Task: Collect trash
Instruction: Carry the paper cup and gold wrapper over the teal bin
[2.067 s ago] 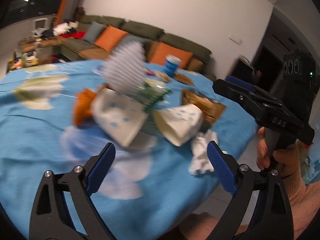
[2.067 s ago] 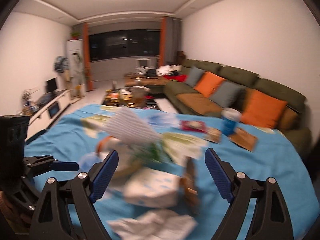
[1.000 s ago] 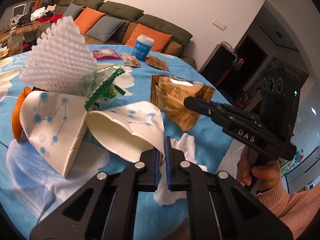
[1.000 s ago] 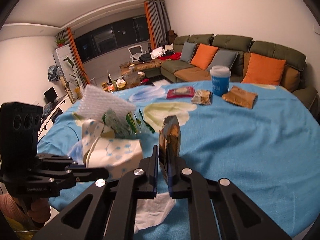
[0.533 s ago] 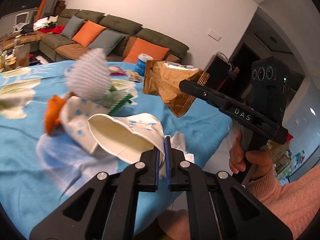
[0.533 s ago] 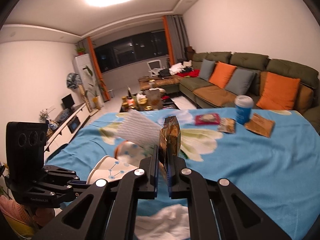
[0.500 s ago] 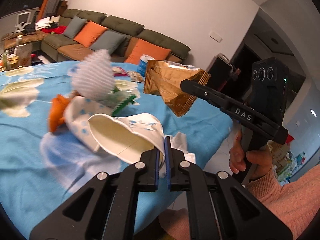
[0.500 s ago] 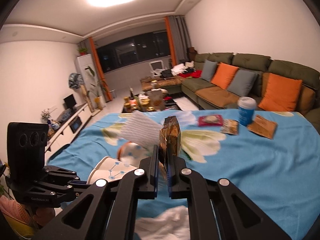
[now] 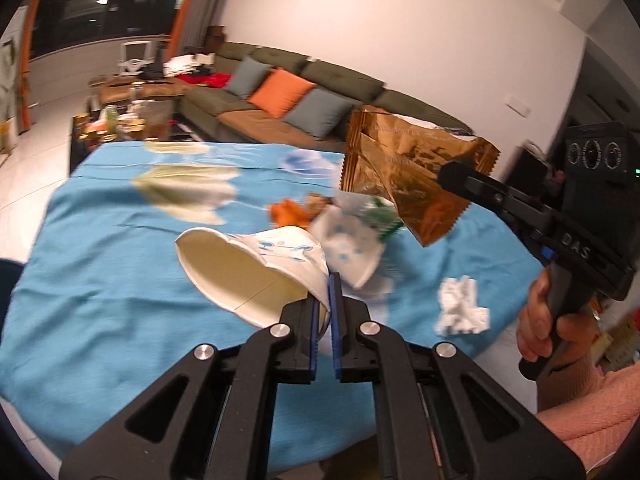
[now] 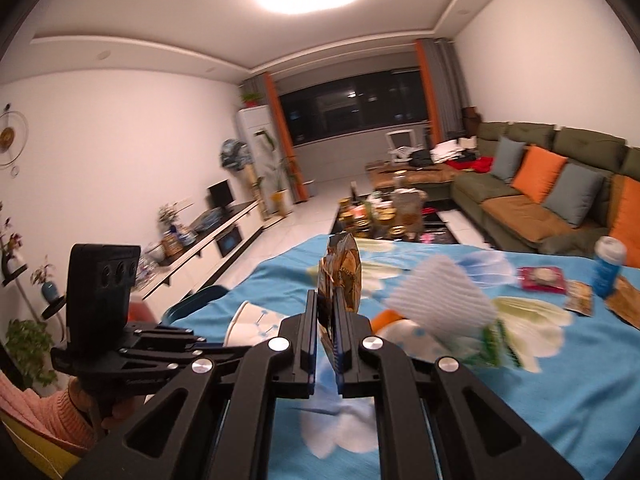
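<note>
My left gripper is shut on the rim of a white paper cup with blue dots, held above the blue tablecloth. My right gripper is shut on a gold-brown snack wrapper, which also shows in the left wrist view, lifted off the table. On the cloth lie a second paper cup, a crumpled white tissue, orange peel, a green wrapper and a white foam net.
A blue cup, a red packet and snack packets lie at the table's far side. A green sofa with orange and grey cushions stands beyond. A low cluttered table stands mid-room.
Both grippers, shut on the cup and the wrapper, have lifted and swung left. The views now face the window end of the room.
</note>
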